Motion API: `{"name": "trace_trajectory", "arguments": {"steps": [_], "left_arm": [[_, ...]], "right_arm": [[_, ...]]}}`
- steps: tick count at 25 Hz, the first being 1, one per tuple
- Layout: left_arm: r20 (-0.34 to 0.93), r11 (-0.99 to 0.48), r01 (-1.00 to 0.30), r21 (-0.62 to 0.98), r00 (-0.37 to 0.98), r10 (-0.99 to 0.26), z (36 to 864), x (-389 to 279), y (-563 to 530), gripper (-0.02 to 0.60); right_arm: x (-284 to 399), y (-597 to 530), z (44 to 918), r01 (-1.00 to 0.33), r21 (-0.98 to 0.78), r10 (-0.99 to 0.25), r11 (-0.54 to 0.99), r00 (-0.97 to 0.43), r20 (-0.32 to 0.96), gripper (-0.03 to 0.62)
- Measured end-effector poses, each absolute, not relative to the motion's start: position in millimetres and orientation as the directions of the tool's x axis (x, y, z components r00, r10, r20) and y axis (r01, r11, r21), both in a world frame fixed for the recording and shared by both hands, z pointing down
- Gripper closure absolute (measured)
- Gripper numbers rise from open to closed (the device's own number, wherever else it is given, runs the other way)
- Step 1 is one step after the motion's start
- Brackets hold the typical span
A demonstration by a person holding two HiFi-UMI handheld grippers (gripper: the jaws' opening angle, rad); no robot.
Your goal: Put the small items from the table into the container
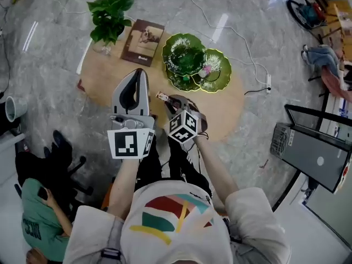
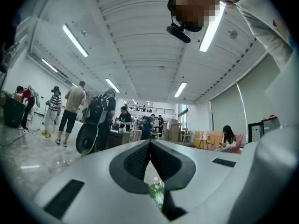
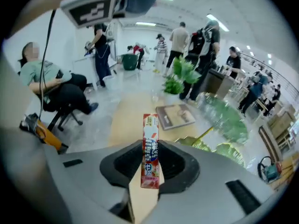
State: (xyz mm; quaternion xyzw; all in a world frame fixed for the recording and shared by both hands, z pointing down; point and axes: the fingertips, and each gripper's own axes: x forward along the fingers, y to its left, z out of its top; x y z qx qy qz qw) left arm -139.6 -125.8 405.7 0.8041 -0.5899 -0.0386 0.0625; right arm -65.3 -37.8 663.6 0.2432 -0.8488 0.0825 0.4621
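Right gripper view shows our right gripper [image 3: 150, 149] with its fingers clamped on a candy pack [image 3: 150, 125] above the tabletop [image 3: 125, 120]. We judge it is not yet in the green dish [image 1: 190, 56]. Our left gripper [image 2: 150, 143] has its fingers closed on nothing.

Bright, even light falls from ceiling strip lights [image 2: 74, 40] above me, streaking glare across the marble floor [image 1: 264, 15]. My left gripper view and right gripper view bow heavily, corners black, edges soft.

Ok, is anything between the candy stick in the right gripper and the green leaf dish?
Nothing visible: only bare round wooden table separates the red and white candy stick from the green leaf-shaped glass dish. The brown book lies aside.
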Motion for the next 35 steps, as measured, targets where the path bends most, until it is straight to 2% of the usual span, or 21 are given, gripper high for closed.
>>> {"name": "trace_trajectory", "arguments": {"steps": [4, 10, 15, 20, 27, 35], "left_arm": [[-0.135, -0.312, -0.945, 0.096, 0.299, -0.945, 310.3, -140.4, -132.1, 0.574], [-0.3, -0.339, -0.941, -0.001, 0.324, -0.897, 217.3, -142.7, -136.7, 0.574], [-0.339, -0.355, -0.934, -0.041, 0.347, -0.874, 196.1, -141.7, -133.6, 0.574], [-0.354, -0.377, -0.924, -0.059, 0.372, -0.858, 186.5, -133.0, -135.5, 0.574], [-0.331, -0.378, -0.924, -0.057, 0.375, -0.866, 200.8, -118.8, -136.2, 0.574], [-0.25, -0.365, -0.93, -0.053, 0.366, -0.897, 230.4, -124.3, -127.3, 0.574]], "right_arm": [[-73.7, -78.5, 546.1, -0.605, 0.066, -0.479, 0.793, -0.554, 0.681, 0.482], [-79.7, -135.9, 403.2, -0.679, 0.145, -0.666, 0.719, -0.615, 0.423, 0.482], [-76.9, -143.2, 332.3, -0.727, 0.128, -0.73, 0.675, -0.632, 0.26, 0.482], [-63.5, -145.4, 291.5, -0.758, 0.122, -0.766, 0.641, -0.62, 0.169, 0.482], [-40.1, -152.9, 306.7, -0.775, 0.126, -0.781, 0.619, -0.591, 0.2, 0.482], [-29.0, -196.4, 410.3, -0.786, 0.12, -0.74, 0.607, -0.503, 0.447, 0.482]]}}
